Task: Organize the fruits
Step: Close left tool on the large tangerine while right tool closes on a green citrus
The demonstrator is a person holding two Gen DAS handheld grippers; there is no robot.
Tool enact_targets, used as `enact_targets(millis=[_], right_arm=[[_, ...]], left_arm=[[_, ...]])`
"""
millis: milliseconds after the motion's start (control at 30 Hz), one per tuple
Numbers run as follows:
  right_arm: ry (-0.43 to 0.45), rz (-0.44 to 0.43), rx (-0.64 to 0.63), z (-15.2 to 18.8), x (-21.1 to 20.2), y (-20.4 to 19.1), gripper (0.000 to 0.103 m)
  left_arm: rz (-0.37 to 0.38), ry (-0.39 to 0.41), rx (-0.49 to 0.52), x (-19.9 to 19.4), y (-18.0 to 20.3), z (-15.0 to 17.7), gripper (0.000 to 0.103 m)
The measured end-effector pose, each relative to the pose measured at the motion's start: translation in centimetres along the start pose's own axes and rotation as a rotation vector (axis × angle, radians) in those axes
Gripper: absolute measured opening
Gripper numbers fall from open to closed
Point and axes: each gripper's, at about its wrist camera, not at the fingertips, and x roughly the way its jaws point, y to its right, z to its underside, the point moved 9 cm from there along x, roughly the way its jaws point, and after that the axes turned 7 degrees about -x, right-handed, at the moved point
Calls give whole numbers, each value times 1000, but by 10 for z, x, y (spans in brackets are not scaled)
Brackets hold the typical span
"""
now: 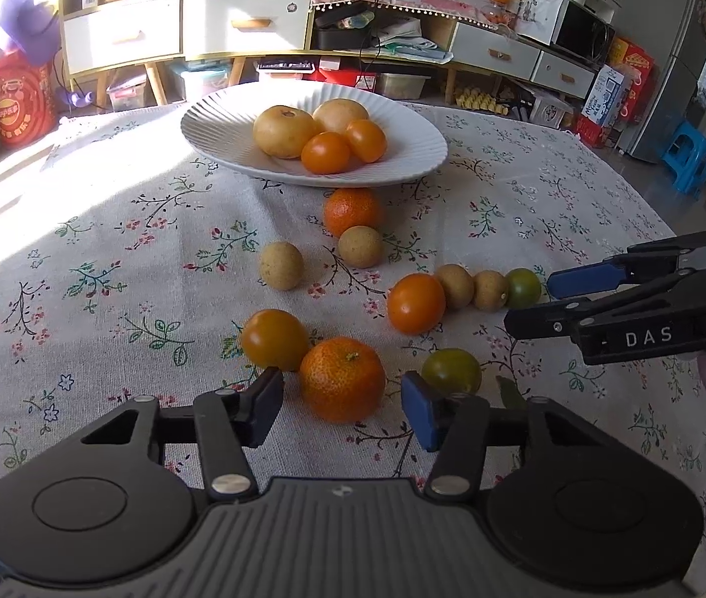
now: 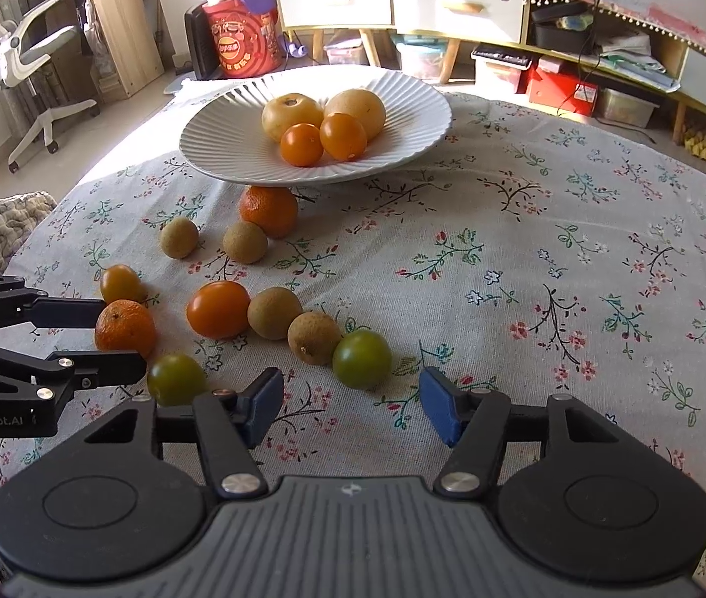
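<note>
Each camera sits just behind its own pair of fingers and looks forward and down along them at the table. The left wrist view rides on the left gripper, close above the tablecloth, facing the white plate ahead of its fingers and the shelves beyond. The right wrist view rides on the right gripper, equally low, facing the same plate from a little further right (an office chair shows at its far left). Both views share the plate, the scattered fruit and the cloth, and each catches the other gripper at its edge.
</note>
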Motion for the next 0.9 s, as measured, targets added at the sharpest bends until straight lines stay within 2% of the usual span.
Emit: enact_targets(millis=[467, 833, 900], right_arm=[[9, 12, -8, -4, 4, 2, 38], [7, 11, -19, -5, 6, 1, 24], [7, 8, -14, -5, 6, 2, 24]], left_arm=[[-4, 15, 1, 3, 0, -4, 25], [-2, -3, -1, 3, 0, -5, 25], [-3, -3, 2, 3, 1, -5, 25]])
